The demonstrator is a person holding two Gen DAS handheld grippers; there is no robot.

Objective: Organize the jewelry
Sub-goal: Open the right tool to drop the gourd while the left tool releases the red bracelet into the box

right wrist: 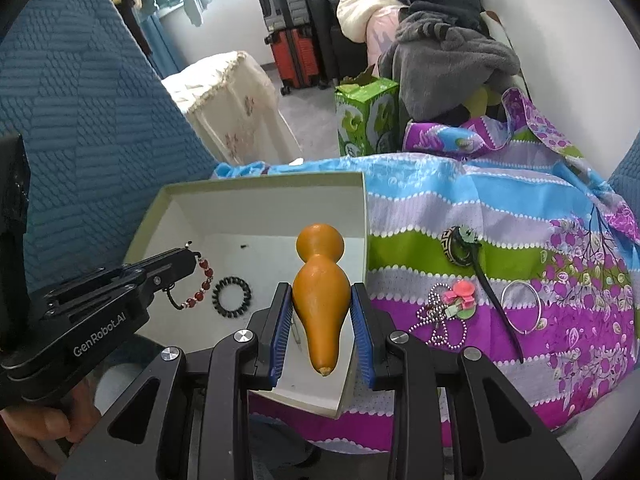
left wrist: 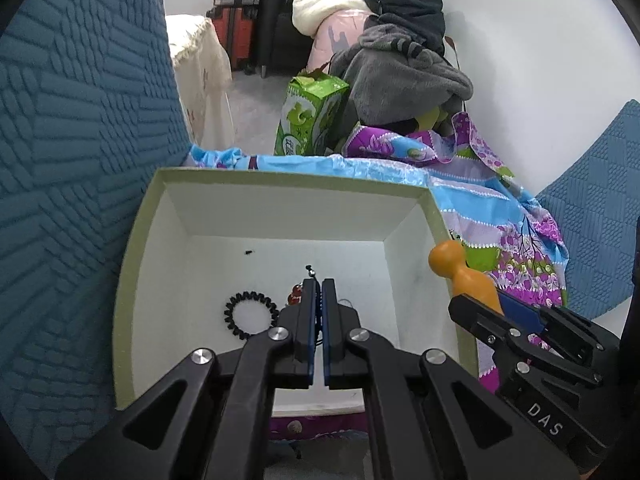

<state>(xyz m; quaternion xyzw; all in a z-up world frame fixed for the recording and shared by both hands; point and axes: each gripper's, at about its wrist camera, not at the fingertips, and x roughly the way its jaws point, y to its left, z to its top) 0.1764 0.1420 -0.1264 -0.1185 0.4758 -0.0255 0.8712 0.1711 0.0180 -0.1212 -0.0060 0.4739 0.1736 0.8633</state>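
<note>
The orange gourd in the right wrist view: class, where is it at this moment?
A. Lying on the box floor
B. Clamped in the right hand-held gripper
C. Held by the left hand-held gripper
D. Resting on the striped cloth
B: the orange gourd sits between the blue pads of the right hand-held gripper, raised over the box.

The right gripper [right wrist: 322,322] is clamping an orange gourd [right wrist: 321,296] between its blue pads, and the gourd is hanging over the near right corner of the open white box [right wrist: 260,196]. Inside the box, the left gripper [right wrist: 192,258] is reaching in from the left, pinching a red bead bracelet [right wrist: 204,280] that is dangling just above the floor; a black coiled hair tie [right wrist: 232,295] is lying beside it. Right of the box, on the striped floral cloth [right wrist: 520,208], a patterned ring [right wrist: 452,242], a silver bead chain [right wrist: 442,320], a pink bow clip [right wrist: 462,294] and a thin silver bangle [right wrist: 520,306] are resting.
</note>
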